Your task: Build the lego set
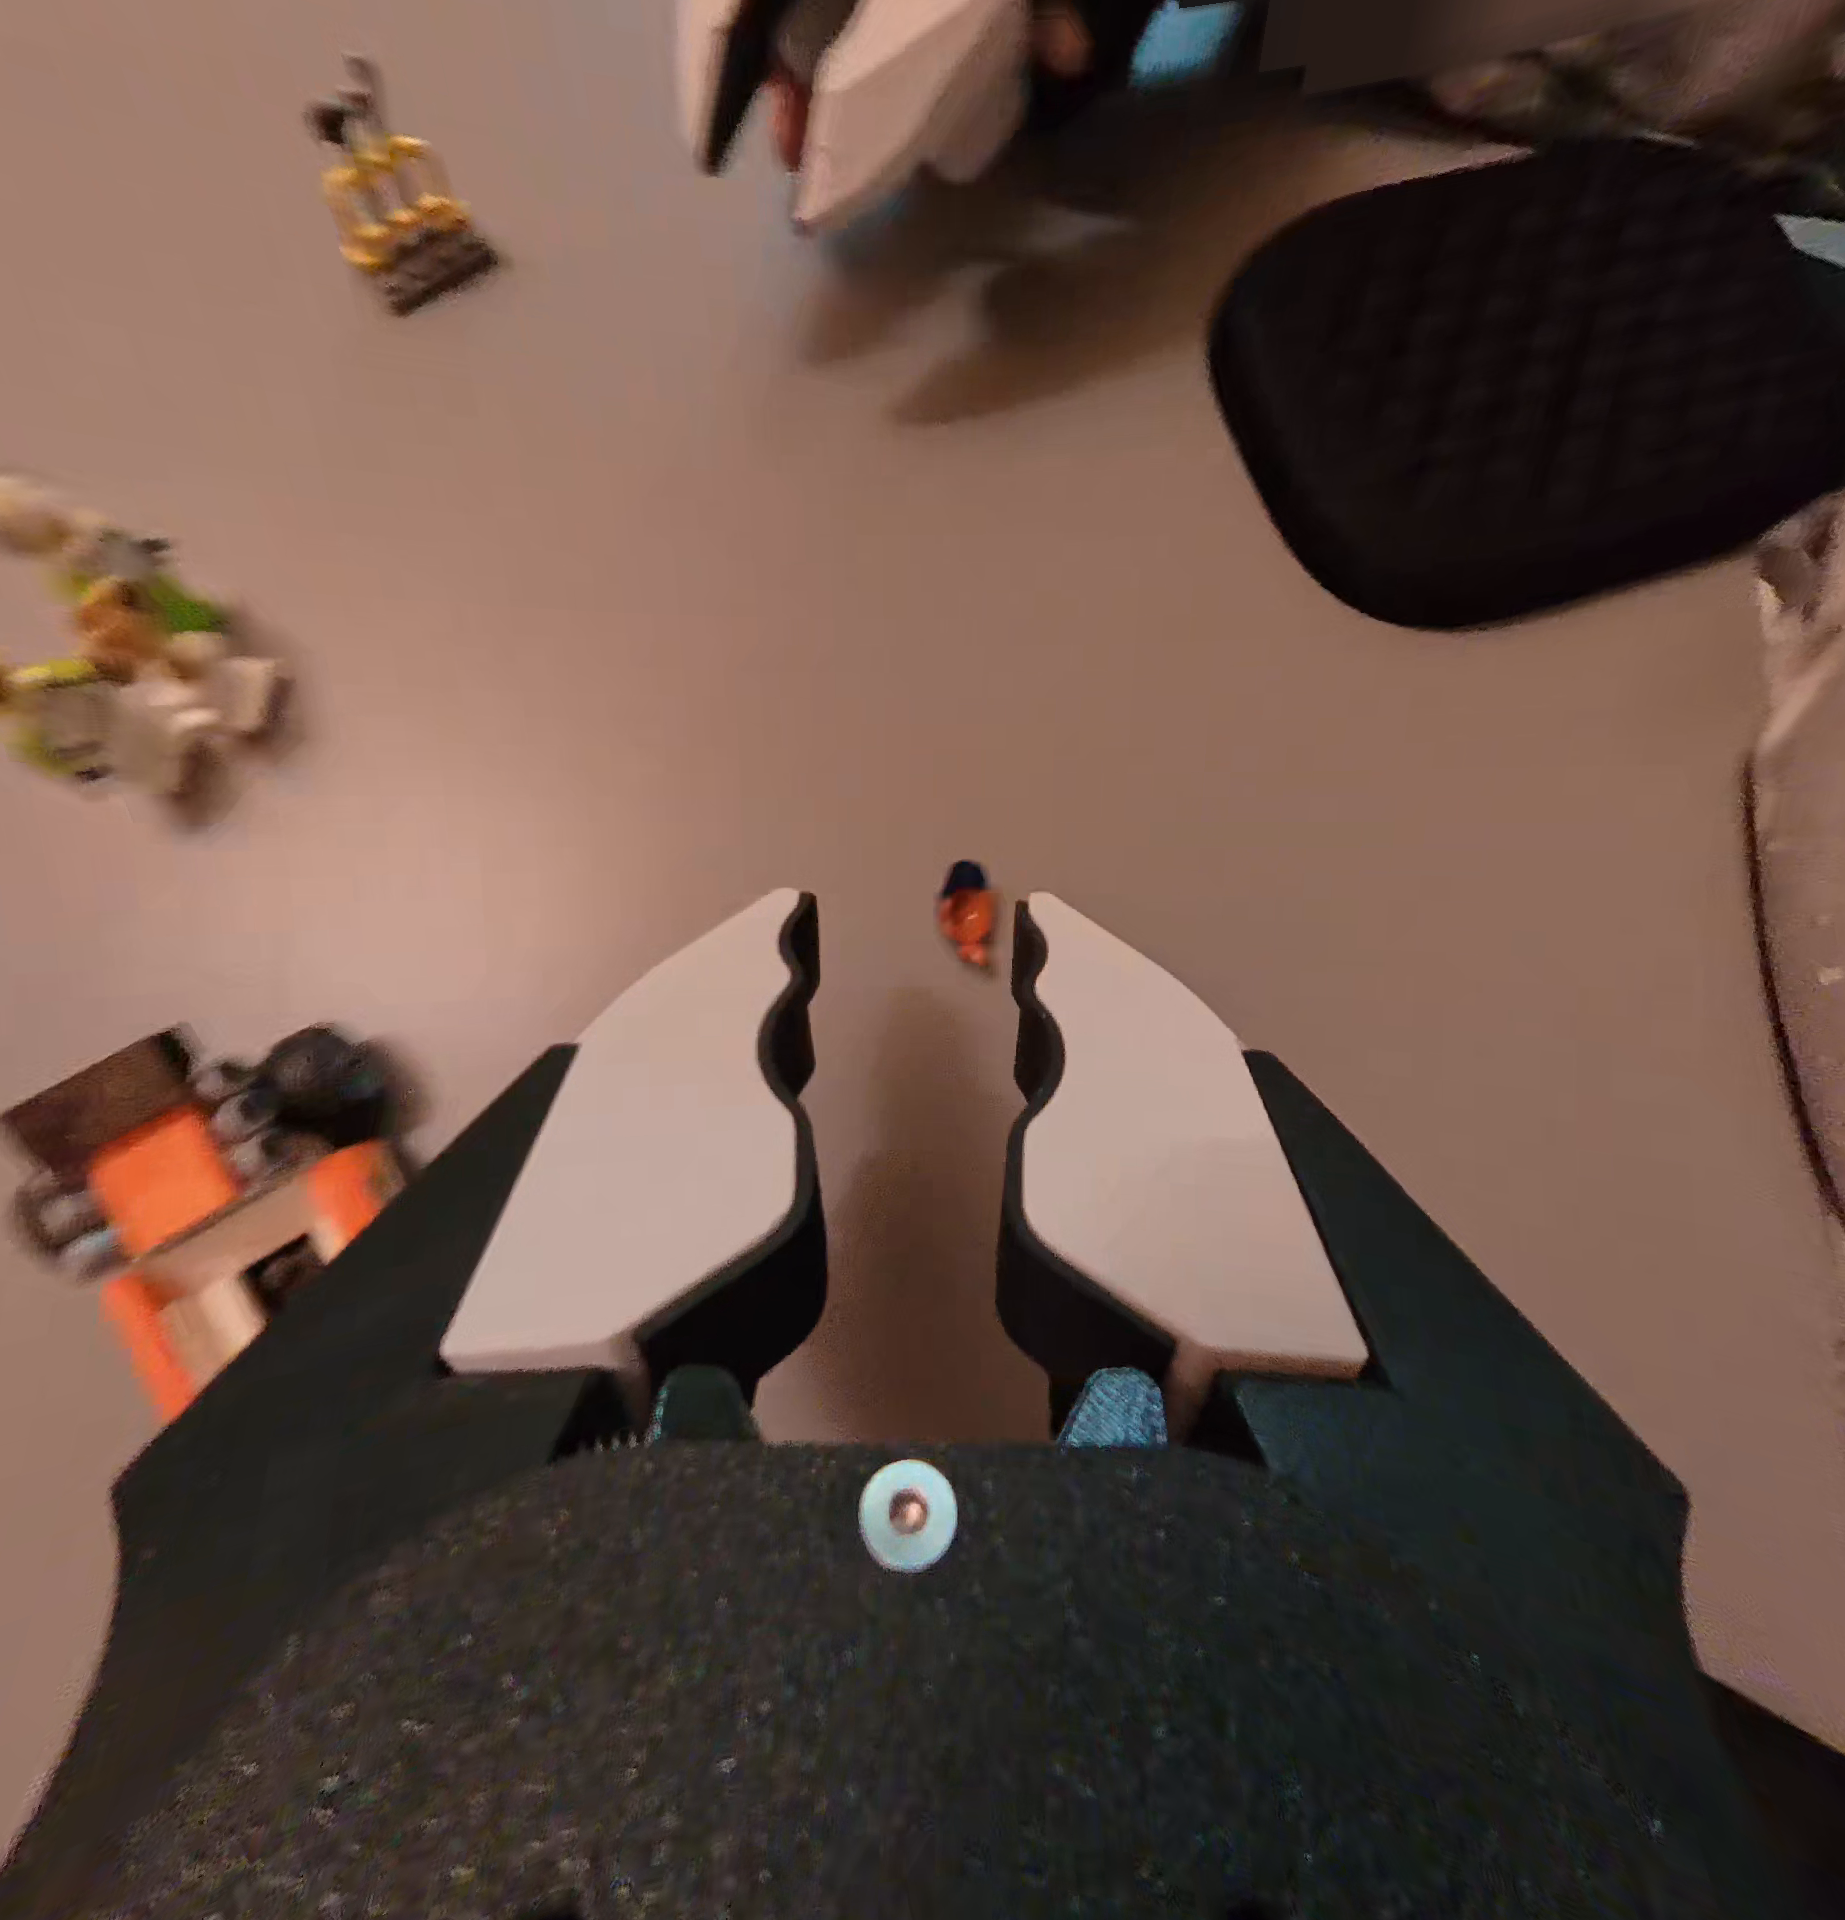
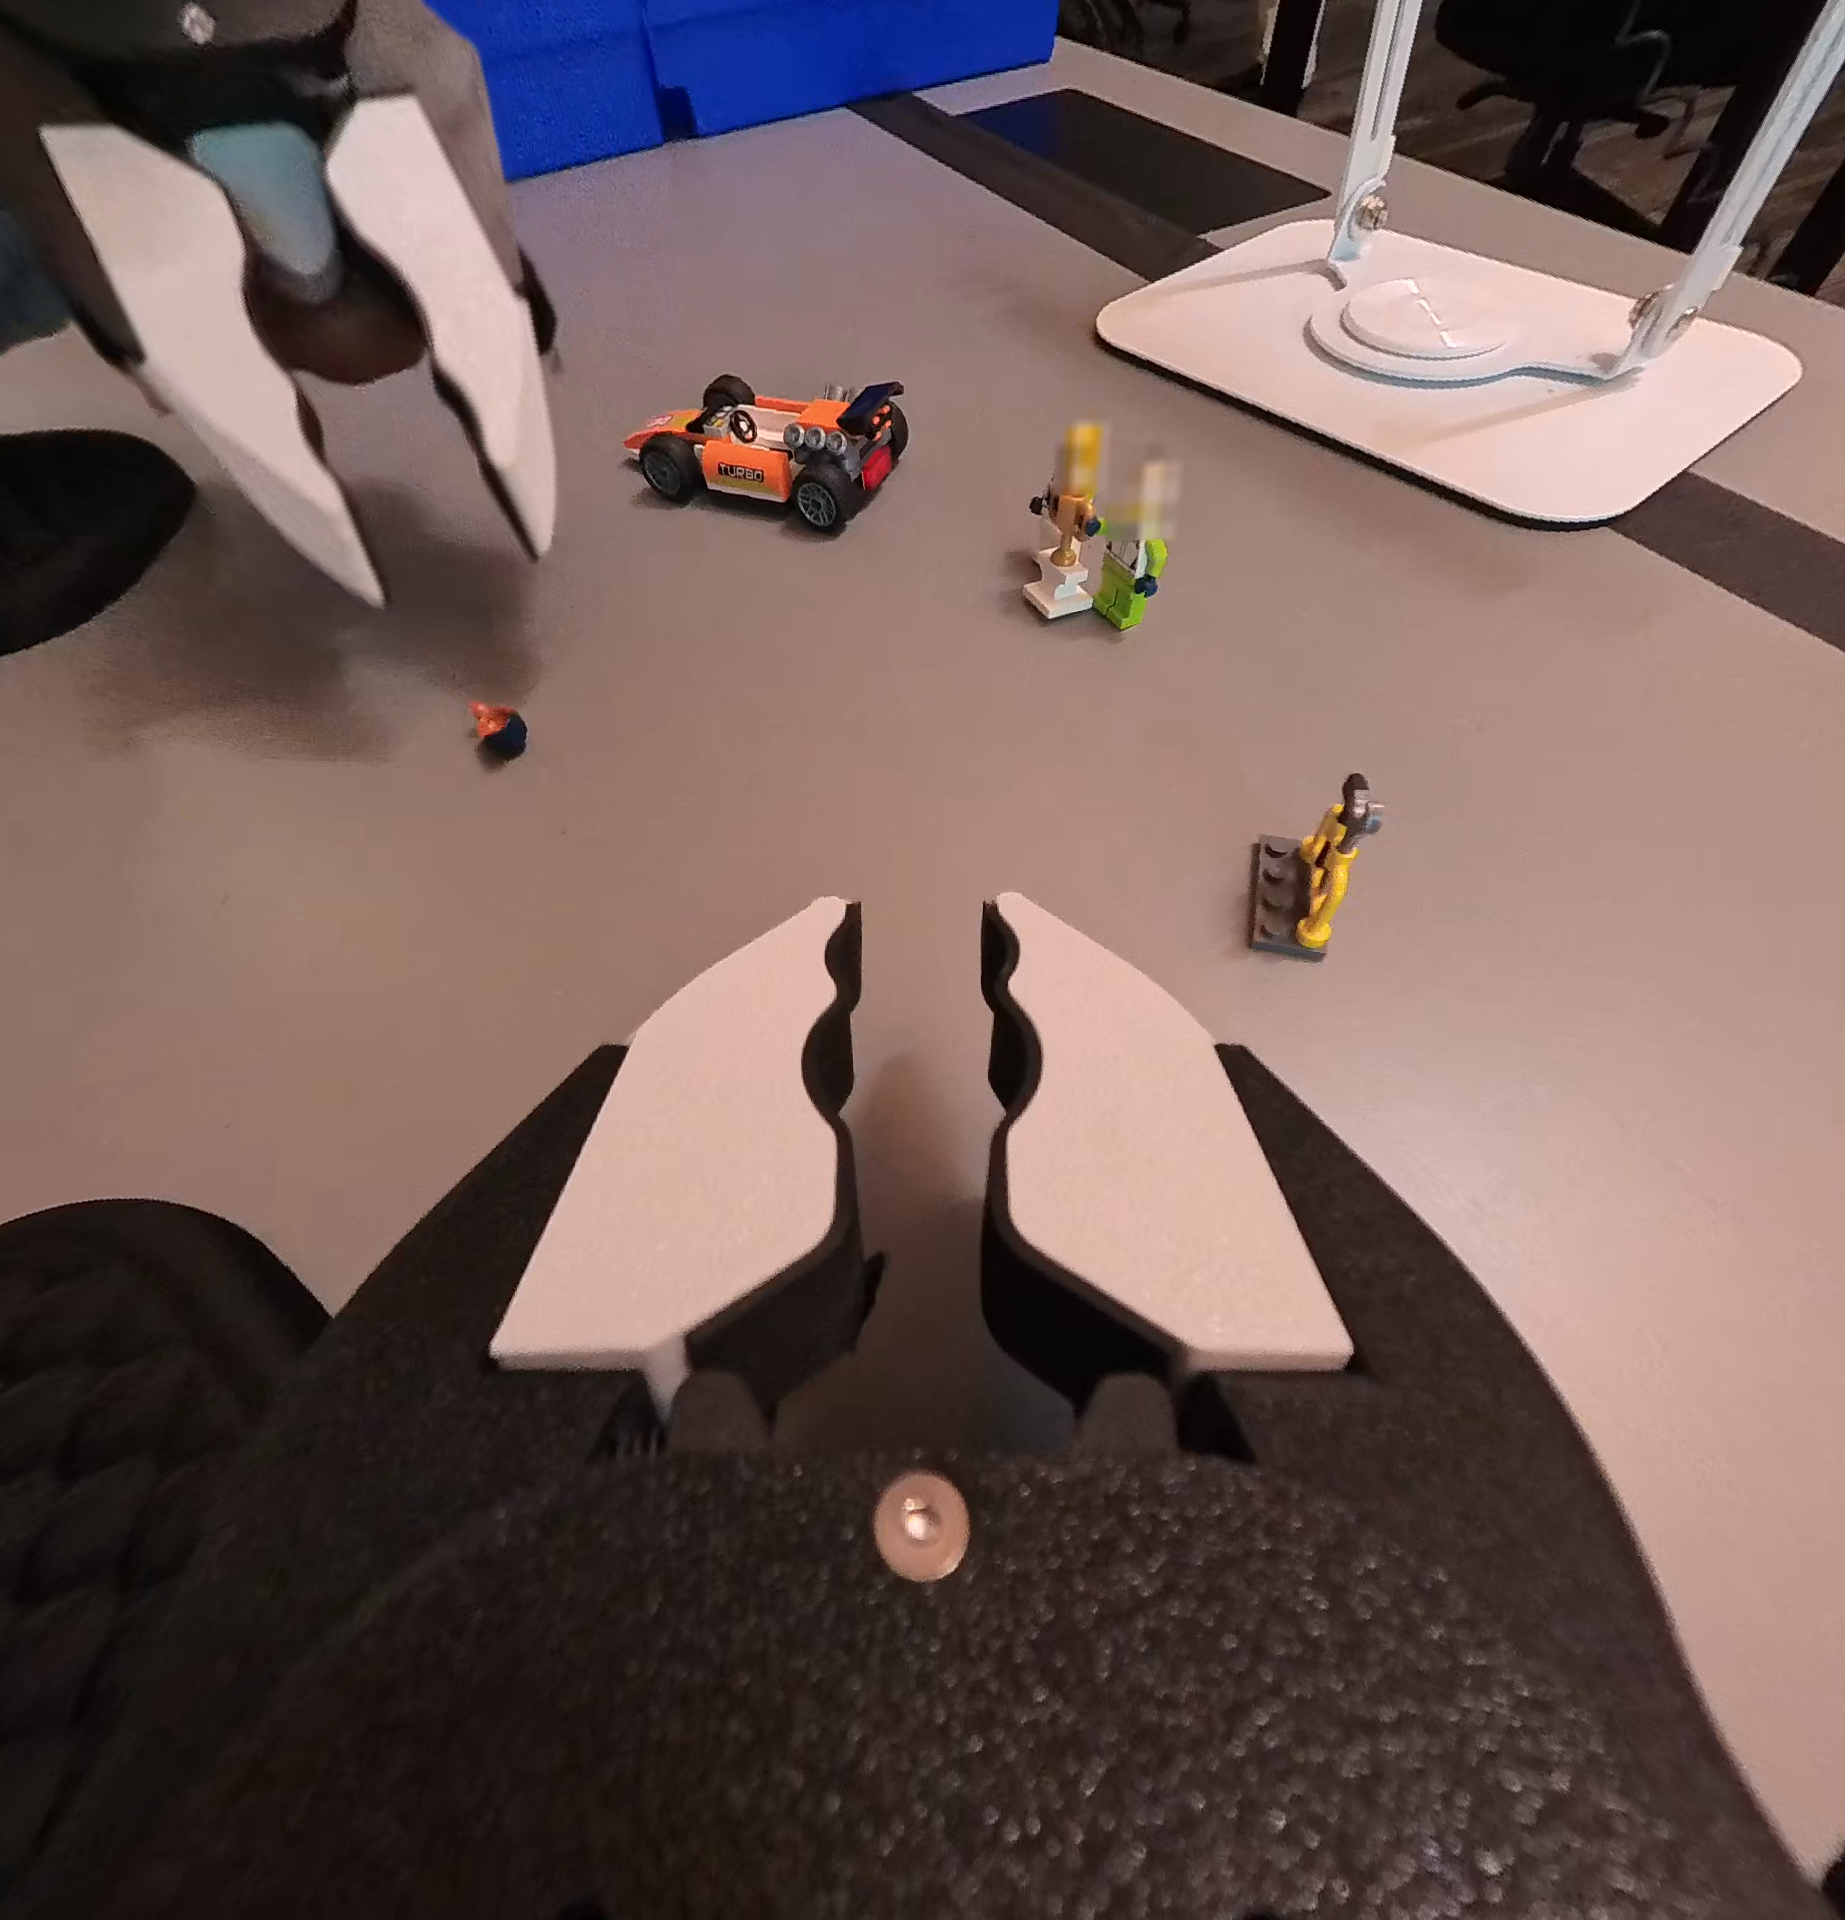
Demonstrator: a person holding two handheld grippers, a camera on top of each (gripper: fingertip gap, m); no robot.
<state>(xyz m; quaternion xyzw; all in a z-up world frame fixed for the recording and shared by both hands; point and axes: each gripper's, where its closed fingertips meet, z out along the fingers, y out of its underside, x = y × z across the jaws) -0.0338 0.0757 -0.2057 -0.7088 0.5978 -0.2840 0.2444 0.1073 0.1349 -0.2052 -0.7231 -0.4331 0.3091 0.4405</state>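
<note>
Both grippers are up off the grey table (image 2: 897, 790) w/ nothing in them. The left gripper (image 1: 916, 914) hangs tip-down over a tiny orange-and-dark-blue lego piece (image 1: 965, 914), fingers parted by a narrow gap, empty; in its own view the piece sits just inside the right-hand fingertip, though whether it's level w/ the tips yet I can't tell. From the right wrist view the piece (image 2: 500, 727) lies alone on the table, below and a bit right of the left gripper's tips. The right gripper (image 2: 920, 909) hovers low nearer the table edge, fingers slightly apart, holding nothing. The rest looks mostly built: orange race car (image 2: 767, 457) at the back, green minifig beside a gold trophy on a white base (image 2: 1100, 551), and a yellow stand w/ a wrench on a grey plate (image 2: 1313, 883) off to the right. A white lamp base (image 2: 1448, 364) sits at the far corner. My guess: picking up that last loose bit is the step in hand. Next move needs the left gripper centred over the piece, lowered, then closed gently; it's small and roundish, so it could skid or pop out.
</note>
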